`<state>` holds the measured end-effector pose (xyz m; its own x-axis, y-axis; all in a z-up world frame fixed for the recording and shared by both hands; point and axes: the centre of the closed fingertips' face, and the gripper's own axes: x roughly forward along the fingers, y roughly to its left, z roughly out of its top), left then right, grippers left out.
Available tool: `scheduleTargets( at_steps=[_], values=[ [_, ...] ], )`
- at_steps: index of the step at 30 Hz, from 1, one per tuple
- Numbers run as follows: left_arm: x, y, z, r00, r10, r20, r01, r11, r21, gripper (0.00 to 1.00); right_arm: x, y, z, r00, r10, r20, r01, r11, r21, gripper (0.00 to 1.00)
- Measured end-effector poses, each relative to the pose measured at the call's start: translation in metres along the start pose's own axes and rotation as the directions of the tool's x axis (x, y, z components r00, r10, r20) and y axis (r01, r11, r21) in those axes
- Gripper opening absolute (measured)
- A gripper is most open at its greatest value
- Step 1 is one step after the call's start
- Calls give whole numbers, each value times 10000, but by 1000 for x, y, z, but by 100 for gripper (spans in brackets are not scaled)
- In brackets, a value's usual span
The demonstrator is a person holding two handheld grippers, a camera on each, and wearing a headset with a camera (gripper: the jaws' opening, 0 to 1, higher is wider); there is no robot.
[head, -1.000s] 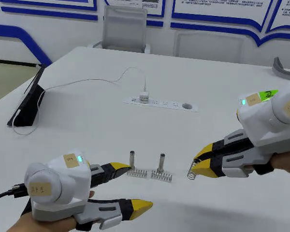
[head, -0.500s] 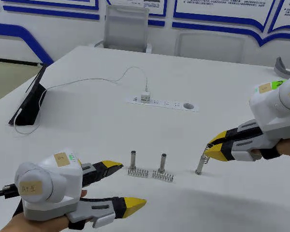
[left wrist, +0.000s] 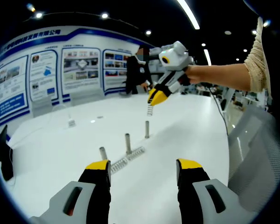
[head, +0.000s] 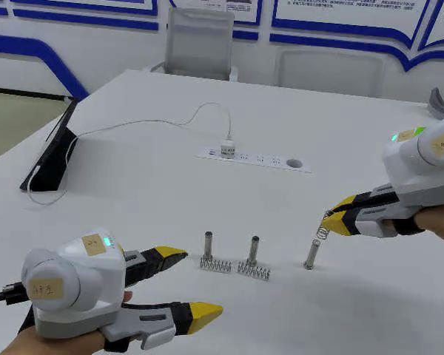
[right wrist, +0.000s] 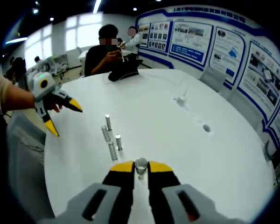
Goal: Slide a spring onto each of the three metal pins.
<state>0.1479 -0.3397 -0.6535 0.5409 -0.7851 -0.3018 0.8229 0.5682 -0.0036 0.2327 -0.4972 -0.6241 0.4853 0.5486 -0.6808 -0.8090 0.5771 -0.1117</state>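
Three short metal pins stand in a row on the white table (head: pixel 133 192): left pin (head: pixel 208 244), middle pin (head: pixel 253 249), right pin (head: pixel 311 254). Two springs lie flat, one (head: pixel 215 264) by the left pin and one (head: pixel 253 271) by the middle pin. My right gripper (head: pixel 331 220) is shut on a third spring (head: pixel 323 231), which hangs just above and right of the right pin's top. In the right gripper view that spring (right wrist: pixel 141 163) sits end-on between the tips of my right gripper (right wrist: pixel 141 168). My left gripper (head: pixel 191 285) is open at the near left, empty, and its own view shows the pins beyond it (left wrist: pixel 144 165).
A power strip (head: pixel 255 157) with a plugged charger and white cable lies at mid-table. A dark tablet (head: pixel 48 159) stands at the table's left edge. Chairs (head: pixel 200 41) line the far side. People (right wrist: pixel 109 44) sit beyond the table in the right gripper view.
My right gripper has moved right and up with the spring, uncovering the right pin. The spring now hangs near that pin's top. The left gripper has barely moved.
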Motion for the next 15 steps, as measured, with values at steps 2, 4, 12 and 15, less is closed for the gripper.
scheduleTargets(
  at_steps=[2,4,12,15],
  values=[
    [0,0,0,10000,15,-17,-15,10000,6,57,3,-2,-2,10000,-15,-66,15,10000,44,12],
    [0,0,0,10000,21,-7,-21,10000,-8,57,5,-2,-3,10000,11,-72,-10,9999,122,12],
    [-1,2,-1,10000,64,-40,-64,10000,-57,57,11,-6,-8,9998,19,-172,-13,9994,352,12],
    [-1,3,-1,10000,79,-47,-79,10000,-59,57,13,-5,-9,9998,48,-193,-40,9992,402,12]
  ],
)
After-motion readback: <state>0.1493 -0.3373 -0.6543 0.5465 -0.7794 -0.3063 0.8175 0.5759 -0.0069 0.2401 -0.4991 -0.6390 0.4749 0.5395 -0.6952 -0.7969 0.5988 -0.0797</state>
